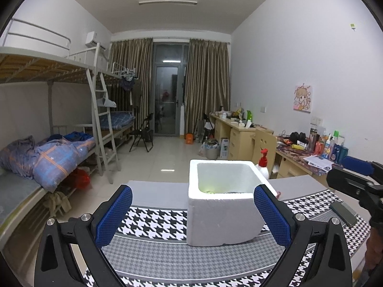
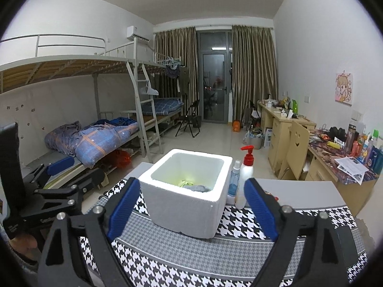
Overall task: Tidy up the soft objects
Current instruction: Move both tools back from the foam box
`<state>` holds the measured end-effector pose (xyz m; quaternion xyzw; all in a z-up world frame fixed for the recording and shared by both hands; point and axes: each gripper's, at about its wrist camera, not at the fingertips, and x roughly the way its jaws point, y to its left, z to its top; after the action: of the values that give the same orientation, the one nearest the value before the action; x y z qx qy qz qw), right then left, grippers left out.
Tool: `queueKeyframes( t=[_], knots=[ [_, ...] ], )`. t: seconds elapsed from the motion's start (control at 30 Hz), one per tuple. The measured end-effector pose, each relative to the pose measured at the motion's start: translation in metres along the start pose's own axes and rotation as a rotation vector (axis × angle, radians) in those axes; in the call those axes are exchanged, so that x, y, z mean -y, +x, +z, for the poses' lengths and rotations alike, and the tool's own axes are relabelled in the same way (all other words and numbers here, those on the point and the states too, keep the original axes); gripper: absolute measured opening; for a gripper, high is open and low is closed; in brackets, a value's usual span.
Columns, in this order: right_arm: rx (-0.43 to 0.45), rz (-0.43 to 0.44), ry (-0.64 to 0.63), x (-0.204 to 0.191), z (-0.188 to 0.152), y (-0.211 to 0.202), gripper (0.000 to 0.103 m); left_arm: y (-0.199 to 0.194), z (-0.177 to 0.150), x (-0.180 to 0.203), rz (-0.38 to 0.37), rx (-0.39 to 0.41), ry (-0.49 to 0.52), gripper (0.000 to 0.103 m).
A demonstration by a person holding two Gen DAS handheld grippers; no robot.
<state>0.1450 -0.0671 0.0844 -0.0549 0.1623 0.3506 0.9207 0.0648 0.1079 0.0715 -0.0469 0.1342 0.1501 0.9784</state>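
Cloths (image 2: 194, 186), green and grey, lie inside white foam box (image 2: 184, 205)

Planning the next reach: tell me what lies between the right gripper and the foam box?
Only bare houndstooth cloth, per the right wrist view, separates right gripper from foam box.

The left gripper (image 1: 192, 211), jaws wide apart and empty, faces a white foam box (image 1: 222, 205) on a houndstooth cloth (image 1: 158, 220).

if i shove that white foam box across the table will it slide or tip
The white foam box looks like thick-walled polystyrene, so probably very light; it should slide easily on the houndstooth cloth. Its squat shape makes tipping unlikely. The cloth might bunch, though.
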Motion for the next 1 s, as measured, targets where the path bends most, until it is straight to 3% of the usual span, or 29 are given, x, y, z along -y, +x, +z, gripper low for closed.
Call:
queueKeyframes(
  t=[0.5, 1.0],
  knots=[
    [0.055, 0.007, 0.003, -0.006, -0.040, -0.046, 0.097, -0.048, -0.028, 0.016, -0.014, 0.049, 0.031, 0.102],
    [0.109, -0.061, -0.002, -0.005, -0.089, -0.048, 0.098, -0.067, -0.066, 0.023, 0.016, 0.103, 0.015, 0.102]
  ],
)
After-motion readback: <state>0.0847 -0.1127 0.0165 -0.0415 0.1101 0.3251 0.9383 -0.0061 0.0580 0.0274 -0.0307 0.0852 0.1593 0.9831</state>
